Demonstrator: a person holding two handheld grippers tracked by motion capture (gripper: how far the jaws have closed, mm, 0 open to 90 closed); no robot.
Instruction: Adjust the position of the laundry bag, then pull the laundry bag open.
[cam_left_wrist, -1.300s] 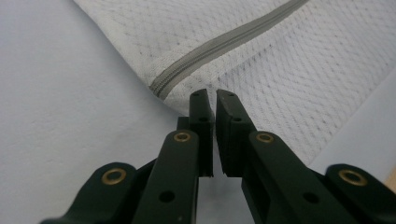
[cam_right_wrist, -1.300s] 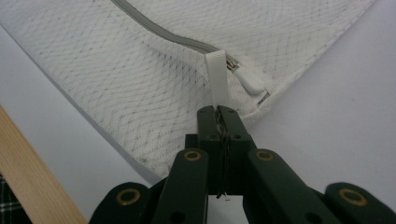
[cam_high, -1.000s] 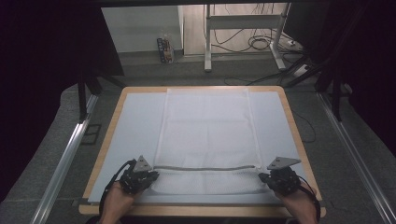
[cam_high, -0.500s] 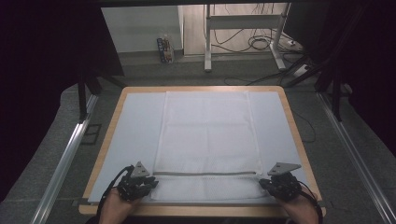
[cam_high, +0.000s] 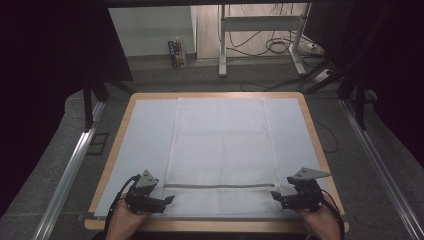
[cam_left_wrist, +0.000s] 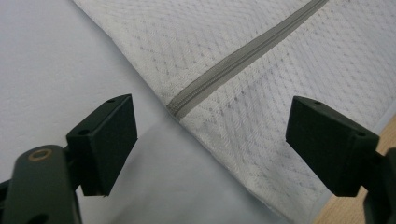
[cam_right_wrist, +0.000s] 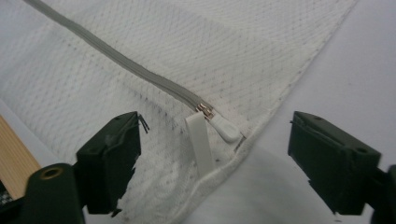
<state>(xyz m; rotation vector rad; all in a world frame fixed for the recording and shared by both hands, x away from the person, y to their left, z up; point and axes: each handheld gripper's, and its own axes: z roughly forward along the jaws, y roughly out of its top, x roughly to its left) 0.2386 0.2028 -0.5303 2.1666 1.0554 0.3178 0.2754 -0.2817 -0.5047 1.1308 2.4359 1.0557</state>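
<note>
White mesh bag (cam_high: 221, 150) flat at middle of worktop (cam_high: 305, 107), grey zipper (cam_high: 220, 186) across near end. Left tongs (cam_high: 167, 200) wide apart, empty, at bag's near left corner. Right tongs (cam_high: 275, 196) wide apart, empty, at near right corner, around white zipper pull (cam_right_wrist: 224, 127). Cables (cam_high: 270, 47) on floor beyond worktop.

Flat mesh bag (cam_high: 221, 145) only; tabletop (cam_high: 145, 130) unobstructed.
</note>
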